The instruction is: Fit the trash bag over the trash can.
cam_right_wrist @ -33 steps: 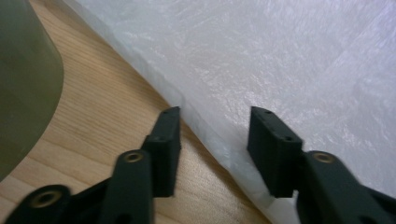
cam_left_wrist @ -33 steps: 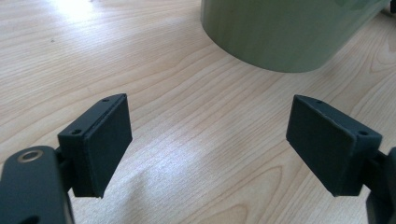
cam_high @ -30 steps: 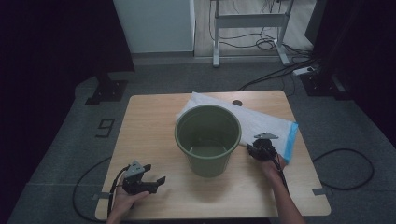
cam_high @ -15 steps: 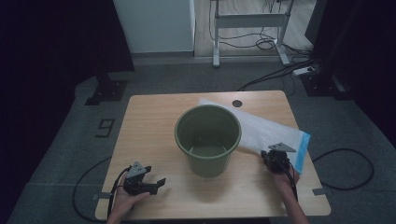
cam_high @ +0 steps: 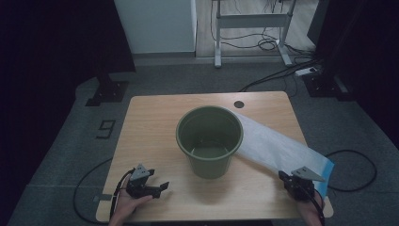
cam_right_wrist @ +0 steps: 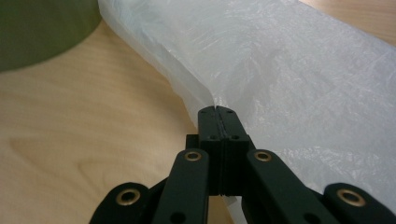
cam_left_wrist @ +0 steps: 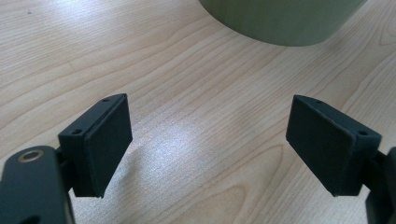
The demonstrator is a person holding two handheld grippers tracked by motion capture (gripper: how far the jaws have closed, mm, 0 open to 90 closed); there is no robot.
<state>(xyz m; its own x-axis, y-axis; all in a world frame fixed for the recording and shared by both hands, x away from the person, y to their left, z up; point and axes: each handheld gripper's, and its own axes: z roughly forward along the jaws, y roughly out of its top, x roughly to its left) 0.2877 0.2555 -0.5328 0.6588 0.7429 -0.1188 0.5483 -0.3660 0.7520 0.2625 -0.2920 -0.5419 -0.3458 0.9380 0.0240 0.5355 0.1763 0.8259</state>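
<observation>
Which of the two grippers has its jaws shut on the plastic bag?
The right gripper, pinching the white plastic bag; the left gripper stands open over bare table.

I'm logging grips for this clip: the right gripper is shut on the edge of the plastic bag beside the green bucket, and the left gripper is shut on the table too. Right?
Not quite. The left gripper is open over the bare table, as the left gripper view shows. The right gripper is indeed shut on the edge of the plastic bag beside the green bucket.
</observation>
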